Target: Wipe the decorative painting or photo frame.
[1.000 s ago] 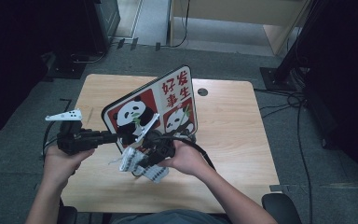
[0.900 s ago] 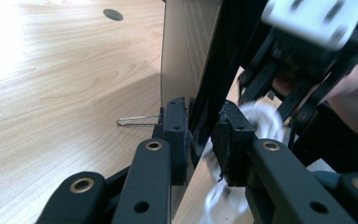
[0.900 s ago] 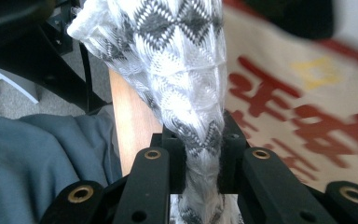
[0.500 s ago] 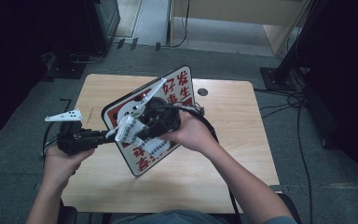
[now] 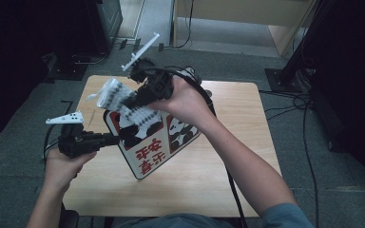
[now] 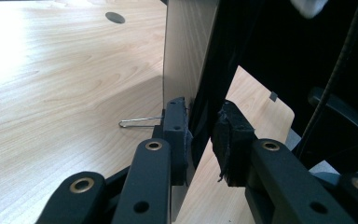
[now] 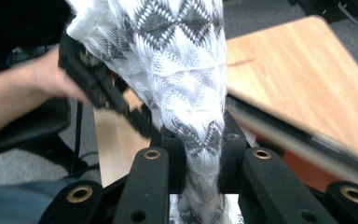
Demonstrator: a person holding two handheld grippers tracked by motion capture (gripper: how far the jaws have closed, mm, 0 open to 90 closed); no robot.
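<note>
Since prev frame, R gripper [image 5: 135,102] lifted higher, pinching knit cloth [image 5: 123,102] above panda bag [image 5: 154,137]; L gripper [image 5: 119,138] unmoved, clamped on bag edge.

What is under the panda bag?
Under the panda bag lies the wooden table. The left gripper pinches its edge, tilting it. Whatever sits beneath its middle is covered. The right gripper holds a knitted cloth above.

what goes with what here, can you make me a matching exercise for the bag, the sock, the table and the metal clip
Things:
1. panda bag
2. patterned sock
3. table
4. metal clip

States:
A. lying flat on the wood
B. light wood, under everything
C. pinched at its edge by the left gripper
D. held up in the right gripper

Pairs: 1-C, 2-D, 3-B, 4-A
</note>
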